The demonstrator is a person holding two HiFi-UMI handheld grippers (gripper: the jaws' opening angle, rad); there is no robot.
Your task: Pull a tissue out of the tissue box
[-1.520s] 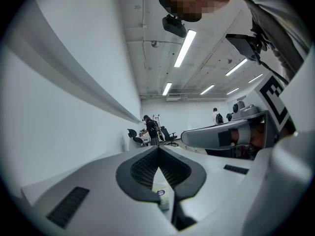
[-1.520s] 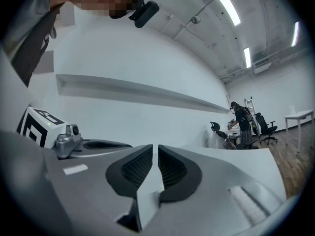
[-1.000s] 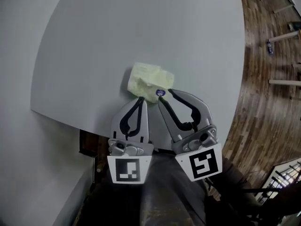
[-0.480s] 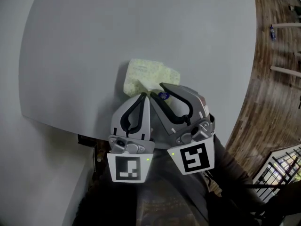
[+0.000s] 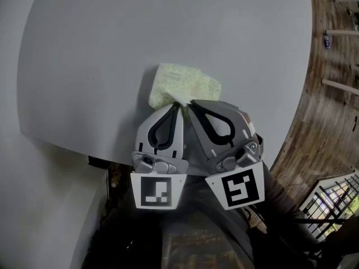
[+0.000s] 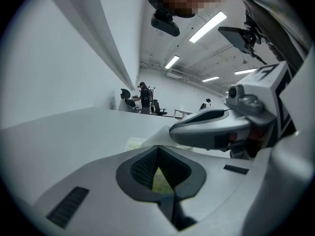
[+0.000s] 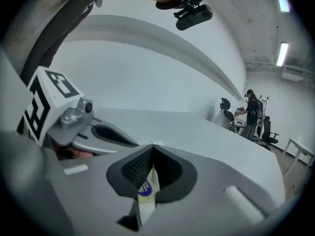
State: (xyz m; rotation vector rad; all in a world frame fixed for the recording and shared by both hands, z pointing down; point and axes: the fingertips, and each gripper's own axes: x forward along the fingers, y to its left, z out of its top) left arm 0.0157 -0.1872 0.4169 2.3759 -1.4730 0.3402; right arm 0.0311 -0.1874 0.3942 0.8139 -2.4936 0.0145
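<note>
A pale yellow-green soft tissue pack [image 5: 185, 86] lies on the grey-white table [image 5: 101, 43]. Both grippers meet at its near edge, side by side. My left gripper [image 5: 178, 103] is shut, and yellow wrapper [image 6: 160, 181] shows pinched between its pads. My right gripper [image 5: 190, 102] is shut on the pack's flap, whose purple sticker [image 7: 143, 188] sits between the pads in the right gripper view. The left gripper's body [image 7: 106, 134] shows just beside it there. The pack's near edge is hidden behind the jaws in the head view.
The table's curved edge runs down the right side, with wooden floor [image 5: 331, 122] beyond it. A white wall stands on the left. Far off in the room are a standing person [image 7: 252, 113] and office chairs [image 7: 227, 111].
The right gripper's jaws were spread around the purple sticker and have closed on the flap. The left gripper has stayed shut at the pack's edge.
</note>
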